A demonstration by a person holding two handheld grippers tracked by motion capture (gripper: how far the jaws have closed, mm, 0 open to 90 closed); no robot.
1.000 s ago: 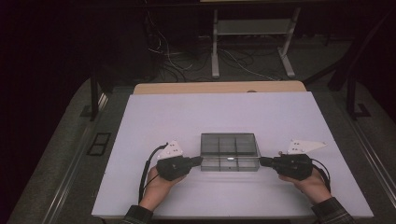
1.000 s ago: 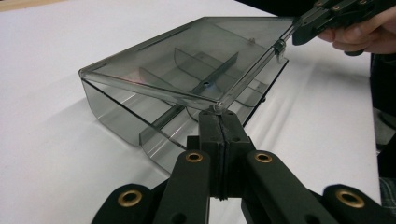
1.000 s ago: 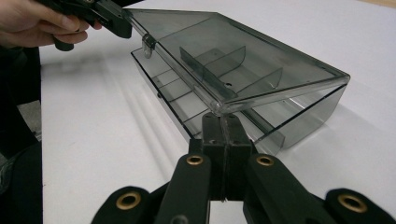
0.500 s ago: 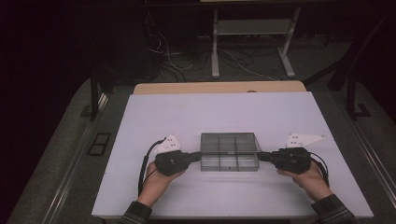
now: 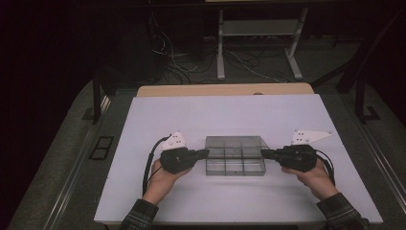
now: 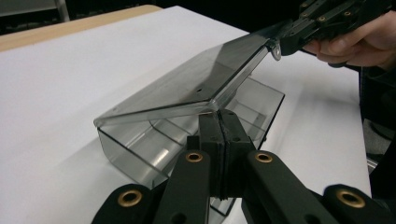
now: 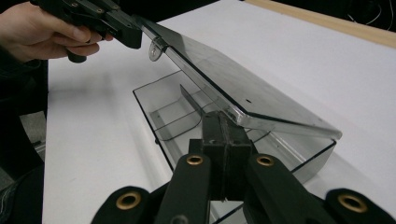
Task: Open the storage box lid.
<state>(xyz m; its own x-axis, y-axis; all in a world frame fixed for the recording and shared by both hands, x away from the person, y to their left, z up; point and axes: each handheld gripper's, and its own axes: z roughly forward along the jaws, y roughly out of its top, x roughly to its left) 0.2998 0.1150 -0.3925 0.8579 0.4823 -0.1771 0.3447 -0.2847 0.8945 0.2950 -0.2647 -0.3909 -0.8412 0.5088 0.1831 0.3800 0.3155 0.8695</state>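
Clear compartment box [image 5: 235, 155], lid [image 6: 196, 84] half-raised

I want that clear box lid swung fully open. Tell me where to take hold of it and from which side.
Grip the lid at its raised front edge, near a corner, coming in level from the box's end. That edge already stands clear of the base while the far edge stays hinged, and the thin flat panel suits shut jaws, as the left tool and right tool show.

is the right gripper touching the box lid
Touching. In the left gripper view the right gripper presses up under the raised front corner of the lid, no gap between them, lifting it off the box.
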